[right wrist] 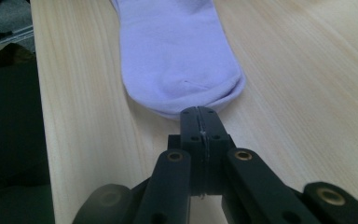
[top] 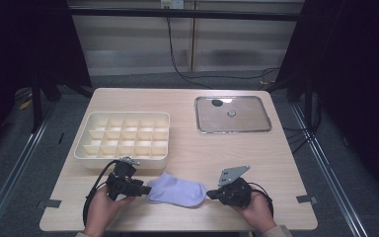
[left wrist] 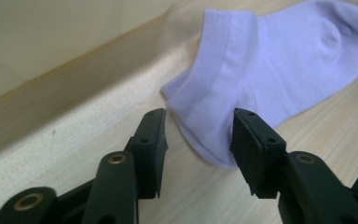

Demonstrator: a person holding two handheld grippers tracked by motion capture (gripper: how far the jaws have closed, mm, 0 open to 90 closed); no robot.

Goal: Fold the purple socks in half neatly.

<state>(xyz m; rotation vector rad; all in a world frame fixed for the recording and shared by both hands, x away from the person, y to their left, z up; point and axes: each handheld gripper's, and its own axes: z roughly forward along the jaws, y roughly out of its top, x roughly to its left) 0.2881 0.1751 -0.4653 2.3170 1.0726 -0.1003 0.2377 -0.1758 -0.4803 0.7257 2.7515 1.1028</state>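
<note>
Right jaws: your right gripper [right wrist: 199, 111] has its jaws pressed flat together at the toe end of the lilac sock [right wrist: 177, 56]. I judge they have pinched the very edge of the fabric, since the tips sit against the toe seam, but the cloth between them is too thin to make out.
Left jaws: your left gripper [left wrist: 198, 135] stands part open, one jaw on each side of the sock's cuff corner [left wrist: 200, 135]; the pads do not yet press on it.
Why this hold: with the toe pinned on one side, the cuff on the other can be taken without the sock sliding, so both ends are under control for lifting or folding.
Sock: it lies flat on the table [top: 192, 153] near your edge, between your two hands, cuff toward the left gripper [top: 143, 189] and toe toward the right gripper [top: 208, 195].
Divided box: the cream organiser [top: 123, 136] sits just behind the left hand [top: 101, 207], close at hand; probably where the sock is meant to go.
Tray: the metal tray [top: 264, 112] is well apart at the far right, clear of the work.
Next: finish the cuff grip squarely before you raise either end.
</note>
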